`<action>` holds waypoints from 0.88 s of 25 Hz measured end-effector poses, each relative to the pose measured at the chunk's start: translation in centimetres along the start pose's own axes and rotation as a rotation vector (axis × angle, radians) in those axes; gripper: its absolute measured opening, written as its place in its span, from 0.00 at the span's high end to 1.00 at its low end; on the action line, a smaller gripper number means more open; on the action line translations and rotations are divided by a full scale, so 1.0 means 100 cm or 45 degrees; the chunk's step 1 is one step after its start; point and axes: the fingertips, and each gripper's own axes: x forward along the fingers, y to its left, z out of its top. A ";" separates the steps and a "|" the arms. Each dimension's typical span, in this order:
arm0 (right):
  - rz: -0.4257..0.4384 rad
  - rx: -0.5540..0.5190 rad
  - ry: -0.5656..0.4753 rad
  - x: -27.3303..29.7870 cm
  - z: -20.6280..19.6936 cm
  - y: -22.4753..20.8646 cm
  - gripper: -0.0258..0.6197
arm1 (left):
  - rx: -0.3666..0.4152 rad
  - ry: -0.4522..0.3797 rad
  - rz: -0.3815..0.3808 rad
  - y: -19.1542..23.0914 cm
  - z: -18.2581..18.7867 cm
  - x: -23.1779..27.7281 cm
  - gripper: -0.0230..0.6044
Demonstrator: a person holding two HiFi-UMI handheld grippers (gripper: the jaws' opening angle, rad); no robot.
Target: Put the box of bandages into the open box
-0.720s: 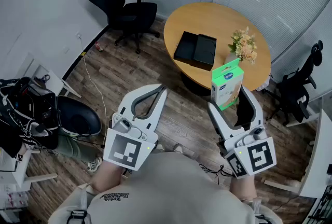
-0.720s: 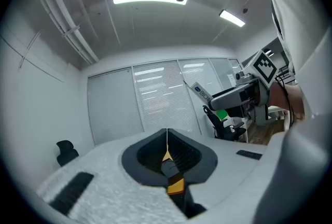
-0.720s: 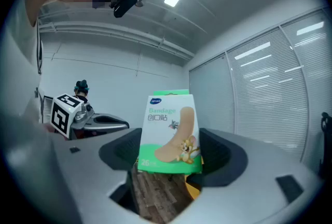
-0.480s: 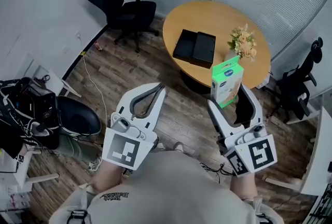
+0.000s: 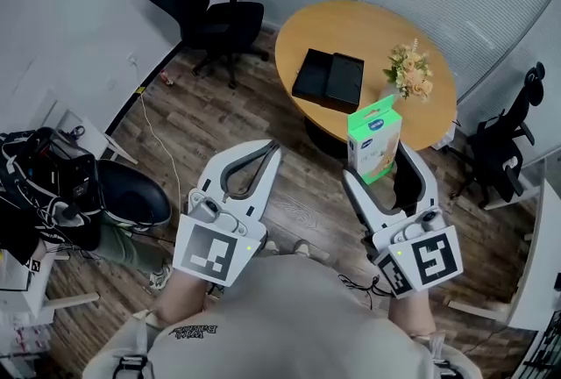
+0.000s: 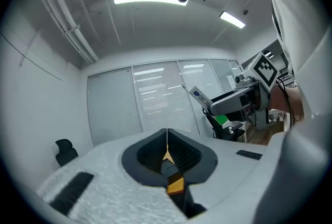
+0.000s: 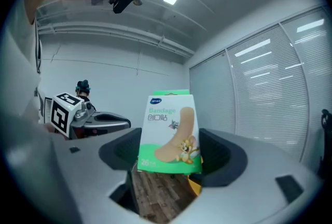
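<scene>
The green-and-white box of bandages (image 5: 373,145) stands upright between the jaws of my right gripper (image 5: 379,163), which is shut on it, held in the air above the wooden floor. In the right gripper view the box of bandages (image 7: 170,132) fills the gap of the wide-spread right gripper (image 7: 168,162). The open black box (image 5: 330,81) lies flat on the round wooden table (image 5: 377,26), farther ahead. My left gripper (image 5: 268,151) is shut and empty, level with the right one; in its own view the left gripper (image 6: 167,141) has its jaws meeting in a line.
A small pot of flowers (image 5: 409,75) stands on the table right of the black box. One black office chair (image 5: 206,13) is at the far left, another (image 5: 504,149) at the right. A cable and equipment (image 5: 53,193) lie at the left on the floor.
The right gripper has shifted slightly left and nearer with the bandage box, still gripped. The left gripper has barely moved.
</scene>
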 end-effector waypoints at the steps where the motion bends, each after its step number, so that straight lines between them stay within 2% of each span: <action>1: 0.003 0.007 0.001 0.000 -0.001 0.001 0.46 | -0.001 -0.002 0.002 0.000 0.000 -0.001 0.92; 14: 0.045 0.085 -0.026 -0.016 -0.008 -0.026 0.45 | -0.038 0.025 0.047 -0.025 0.006 0.017 0.93; 18: 0.066 0.085 -0.032 -0.020 -0.012 -0.037 0.45 | 0.092 -0.010 0.032 -0.039 0.011 0.026 0.92; 20: 0.080 0.083 -0.033 -0.023 -0.015 -0.043 0.45 | 0.248 -0.058 0.006 -0.046 0.021 0.030 0.92; 21: 0.087 0.084 -0.036 -0.024 -0.016 -0.044 0.45 | 0.238 -0.041 0.016 -0.048 0.017 0.030 0.93; 22: 0.093 0.088 -0.040 -0.024 -0.017 -0.046 0.45 | 0.114 0.014 0.059 -0.048 0.005 0.027 0.92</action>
